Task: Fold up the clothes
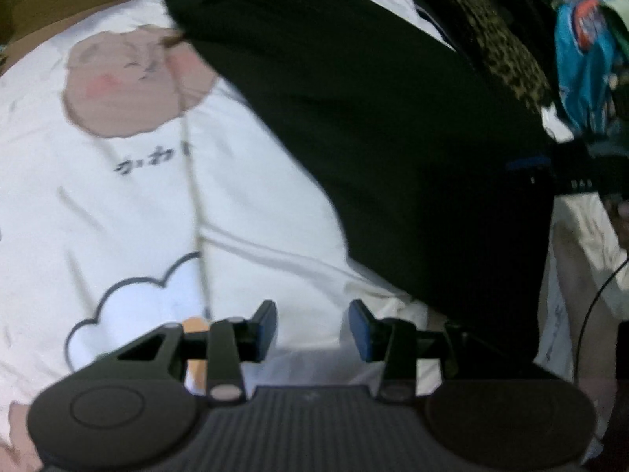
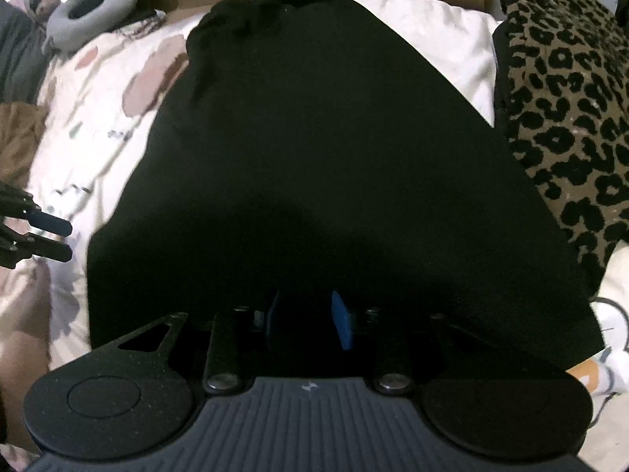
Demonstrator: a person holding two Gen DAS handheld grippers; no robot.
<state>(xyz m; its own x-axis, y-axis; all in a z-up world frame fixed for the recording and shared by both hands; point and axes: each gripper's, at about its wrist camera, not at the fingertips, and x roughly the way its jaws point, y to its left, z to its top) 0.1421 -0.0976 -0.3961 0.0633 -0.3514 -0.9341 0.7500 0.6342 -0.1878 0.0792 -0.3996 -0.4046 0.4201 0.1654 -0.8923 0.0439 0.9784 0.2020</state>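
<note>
1. Nearest the left wrist camera, the left gripper [image 1: 312, 328] points down at a white bedcover [image 1: 137, 196] printed with a cartoon face and a cloud; its blue-padded jaws stand apart with only the cover showing between them.
2. Spread on that bedcover lies a black garment [image 2: 314, 149], its bunched top end farthest from the cameras and its wide lower edge nearest them.
3. Over that lower edge sits the right gripper [image 2: 310, 320], its blue pads partly open; dark cloth lies between them, but whether they pinch it cannot be told.
4. Just beside the garment's right edge lies a leopard-print cloth [image 2: 566, 98].
5. Beyond it, in the left wrist view, hangs a blue item [image 1: 582, 70], too blurred to identify.
</note>
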